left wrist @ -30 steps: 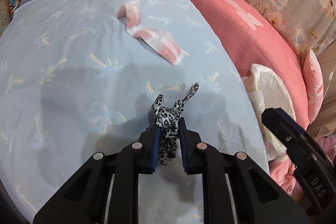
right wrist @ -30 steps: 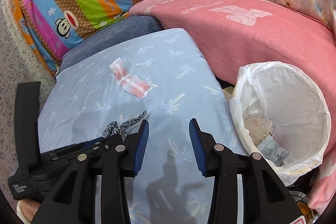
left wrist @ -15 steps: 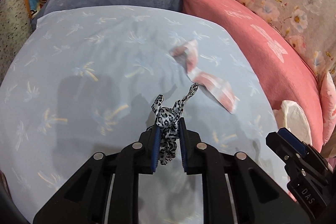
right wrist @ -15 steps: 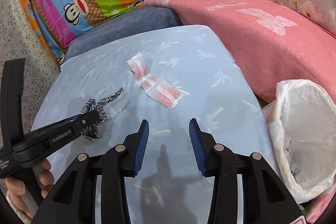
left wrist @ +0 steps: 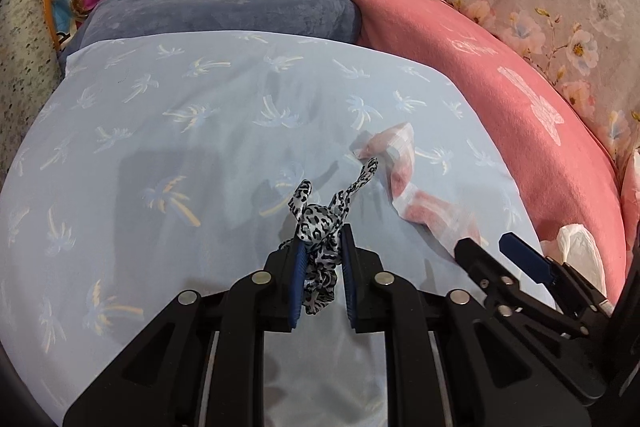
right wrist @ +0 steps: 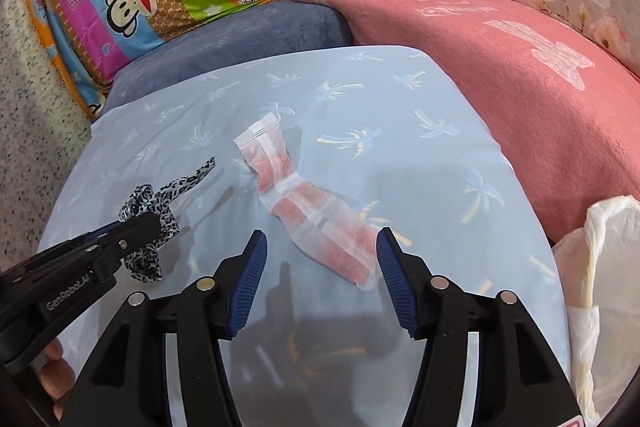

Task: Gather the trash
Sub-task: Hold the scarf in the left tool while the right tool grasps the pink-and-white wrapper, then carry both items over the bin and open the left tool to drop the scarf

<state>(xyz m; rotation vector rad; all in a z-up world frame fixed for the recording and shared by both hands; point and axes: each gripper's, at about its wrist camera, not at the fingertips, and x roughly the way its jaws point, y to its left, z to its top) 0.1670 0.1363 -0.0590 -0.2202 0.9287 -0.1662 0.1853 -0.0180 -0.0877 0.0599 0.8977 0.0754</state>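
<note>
Left gripper (left wrist: 322, 259) clamped on leopard-print fabric scrap (left wrist: 324, 223). Right gripper (right wrist: 318, 267) jaws just opened wider; crumpled pink-and-white plastic wrapper (right wrist: 310, 205) on blue palm-print sheet (right wrist: 400, 131), its near end between the tips, untouched.

Both views are bright and evenly lit, the colours saturated, with a soft indoor light falling from above and behind the cameras. The shadows bear this out — grey, soft-edged patches lie on the pale blue sheet (left wrist: 168, 155) ahead of the left hand-held gripper (left wrist: 322, 259), towards 11 o'clock, and beneath the right hand-held gripper (right wrist: 318, 263) around 6 o'clock. A faint sheen shows on the black plastic arms; no harsh glare anywhere. Fisheye bending is strong: the pink blanket (right wrist: 520, 87) curves towards 3 o'clock, and a dark vignette rings each frame. Focus holds sharp at centre, softening slightly towards the rim.
</note>
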